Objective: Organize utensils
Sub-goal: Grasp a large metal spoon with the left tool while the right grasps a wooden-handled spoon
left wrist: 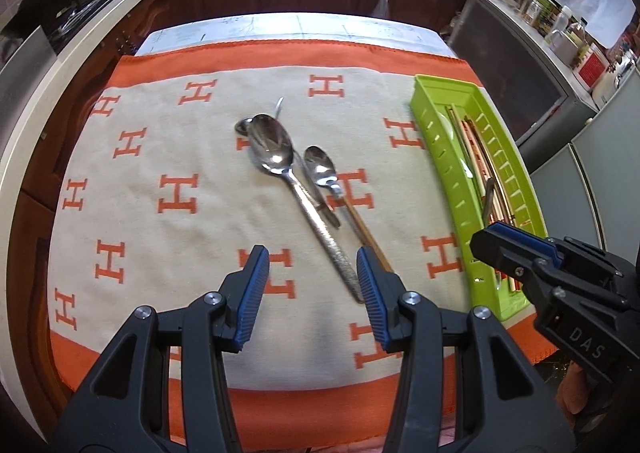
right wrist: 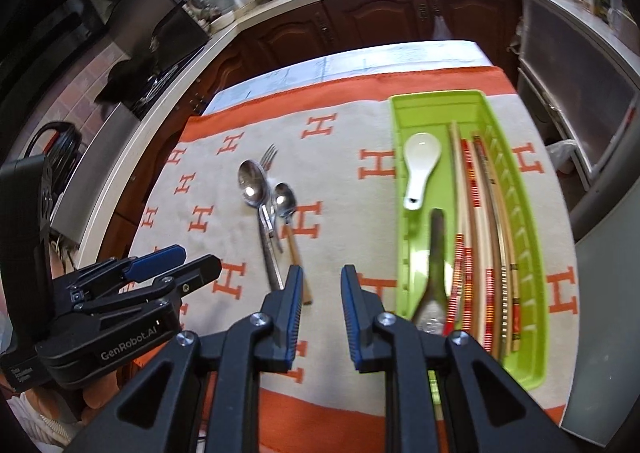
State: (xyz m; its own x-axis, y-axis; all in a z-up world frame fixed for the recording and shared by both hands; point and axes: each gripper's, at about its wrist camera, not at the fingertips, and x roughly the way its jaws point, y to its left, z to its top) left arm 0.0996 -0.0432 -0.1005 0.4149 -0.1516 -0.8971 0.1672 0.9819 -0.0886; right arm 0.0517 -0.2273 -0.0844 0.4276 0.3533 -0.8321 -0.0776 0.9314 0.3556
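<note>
— Fingers first: left gripper (left wrist: 312, 293) spread, nothing between the pads, hovering over the cloth (left wrist: 192, 237) left of the green tray (left wrist: 436, 141).

— And the right gripper (right wrist: 320, 317)?

— Fingers parted a bit, narrower gap than the left, nothing pinched. It hangs just left of the tray's near end.

— Loose utensils?

— All in a pile left of the tray, well apart from it. Big spoon (left wrist: 272, 149), bowl up. Small spoon (left wrist: 320, 169) with a wooden handle just beside it, on the tray side. Fork (right wrist: 269, 155) under the big spoon, tines poking out at the far end. One more metal handle between the two spoons, can't tell what it belongs to.

— Inside the tray?

— White soup spoon (right wrist: 420, 169) at the far end of the left compartment. Dark-handled metal piece (right wrist: 436, 265) nearer, same compartment; its bowl end is partly hidden by the right gripper. Chopsticks (right wrist: 480, 237) lie lengthwise in the right compartment, some with red-striped bands.

— Tray position?

— Sits on the cloth's right side, long side running away from the person.
</note>
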